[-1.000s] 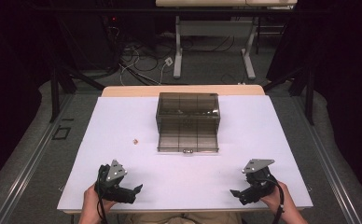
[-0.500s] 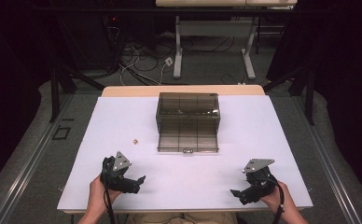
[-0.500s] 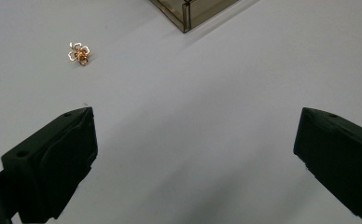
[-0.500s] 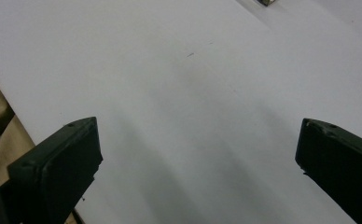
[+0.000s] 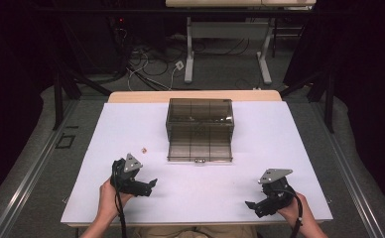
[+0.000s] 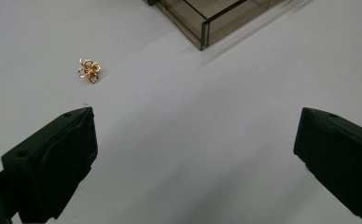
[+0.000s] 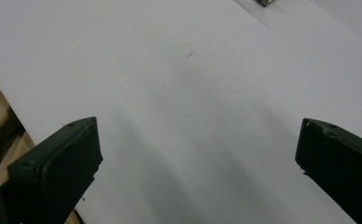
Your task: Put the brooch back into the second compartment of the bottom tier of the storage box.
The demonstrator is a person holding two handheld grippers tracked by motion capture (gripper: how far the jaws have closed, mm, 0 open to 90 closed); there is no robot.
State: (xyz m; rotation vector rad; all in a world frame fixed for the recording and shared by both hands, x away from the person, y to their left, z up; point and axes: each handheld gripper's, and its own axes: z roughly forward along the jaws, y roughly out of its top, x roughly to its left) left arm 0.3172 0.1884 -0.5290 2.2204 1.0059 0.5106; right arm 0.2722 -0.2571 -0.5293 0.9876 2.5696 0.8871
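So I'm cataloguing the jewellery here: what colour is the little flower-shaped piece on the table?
Gold, a looped-petal flower charm; clearest in the left gripper view.

The left gripper is held low over the table in the person's left hand, and its jaws stand wide apart. The right gripper sits in the right hand, also with jaws wide apart, pointing toward the left.

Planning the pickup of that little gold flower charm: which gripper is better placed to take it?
Left. The left gripper is open and sits just short of the charm, which lies ahead of its fingers. The right gripper is far across the table.
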